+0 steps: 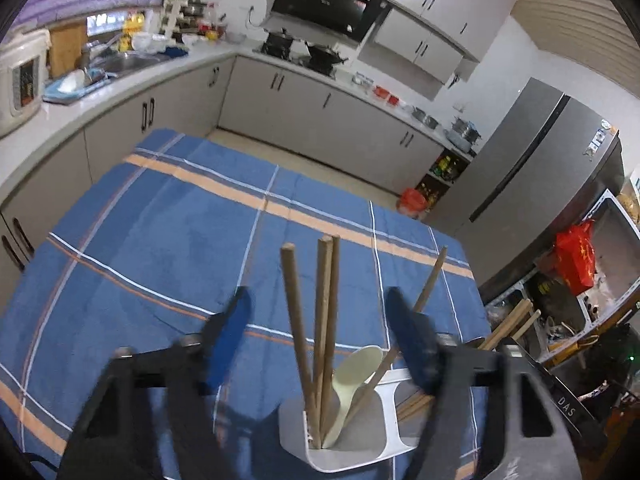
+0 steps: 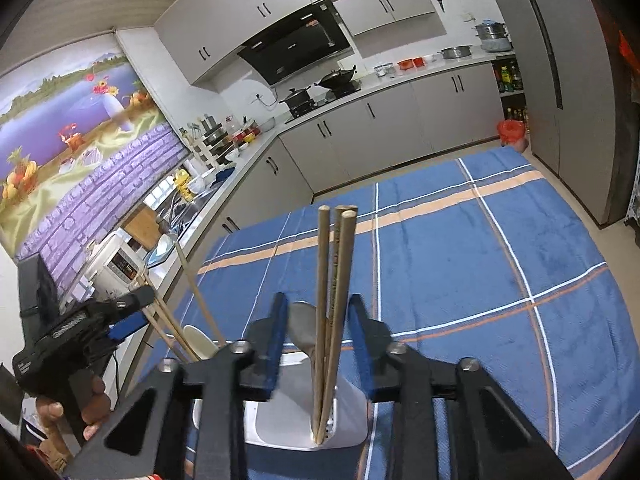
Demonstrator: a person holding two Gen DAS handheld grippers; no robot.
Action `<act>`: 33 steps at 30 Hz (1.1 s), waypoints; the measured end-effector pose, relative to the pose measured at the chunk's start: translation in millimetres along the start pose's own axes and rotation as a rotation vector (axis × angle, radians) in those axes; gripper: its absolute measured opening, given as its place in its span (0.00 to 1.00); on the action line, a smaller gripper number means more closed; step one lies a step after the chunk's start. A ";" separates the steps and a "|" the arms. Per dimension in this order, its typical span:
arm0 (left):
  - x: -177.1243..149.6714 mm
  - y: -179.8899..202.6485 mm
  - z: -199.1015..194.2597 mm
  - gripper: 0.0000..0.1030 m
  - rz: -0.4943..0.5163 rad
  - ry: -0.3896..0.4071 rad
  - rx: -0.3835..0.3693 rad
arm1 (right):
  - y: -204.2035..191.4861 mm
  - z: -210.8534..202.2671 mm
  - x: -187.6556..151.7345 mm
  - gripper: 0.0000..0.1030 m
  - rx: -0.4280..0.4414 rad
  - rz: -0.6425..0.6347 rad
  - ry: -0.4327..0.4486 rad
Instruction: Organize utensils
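Chopsticks (image 2: 334,312) stand in the holder (image 2: 348,420) between the right gripper (image 2: 318,334), seemingly untouched.

A home kitchen: grey cabinets (image 2: 360,128) line two walls, with a black range hood (image 2: 296,54) above a gas stove (image 2: 320,100), a sink (image 1: 128,60) and a tall refrigerator (image 1: 532,176).

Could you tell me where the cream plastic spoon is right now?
The cream spoon stands in the white utensil holder, bottom centre of the left wrist view, among the wooden chopsticks.
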State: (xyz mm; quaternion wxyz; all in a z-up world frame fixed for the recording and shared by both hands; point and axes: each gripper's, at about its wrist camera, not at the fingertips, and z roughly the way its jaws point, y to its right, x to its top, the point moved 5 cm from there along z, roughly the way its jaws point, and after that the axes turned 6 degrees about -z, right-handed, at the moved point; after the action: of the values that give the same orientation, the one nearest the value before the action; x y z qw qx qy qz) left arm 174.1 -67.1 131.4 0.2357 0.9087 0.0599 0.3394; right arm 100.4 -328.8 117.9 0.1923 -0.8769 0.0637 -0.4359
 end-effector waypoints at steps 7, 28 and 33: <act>-9.0 12.2 8.1 0.07 0.009 -0.038 -0.024 | -6.9 0.5 1.3 0.07 0.017 -0.022 -0.004; -38.9 73.8 -37.5 0.08 0.213 -0.020 -0.132 | -37.7 -23.5 2.2 0.08 0.067 -0.061 0.043; -49.4 69.7 -34.3 0.08 0.221 -0.023 -0.095 | -35.3 -23.8 -4.3 0.08 0.046 -0.065 0.038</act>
State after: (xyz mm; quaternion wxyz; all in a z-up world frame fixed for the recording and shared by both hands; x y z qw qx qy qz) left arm 110.7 -128.5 157.6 0.2404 0.9013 -0.0594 0.3554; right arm 77.0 -301.9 141.6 0.1969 -0.8653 0.0289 -0.4600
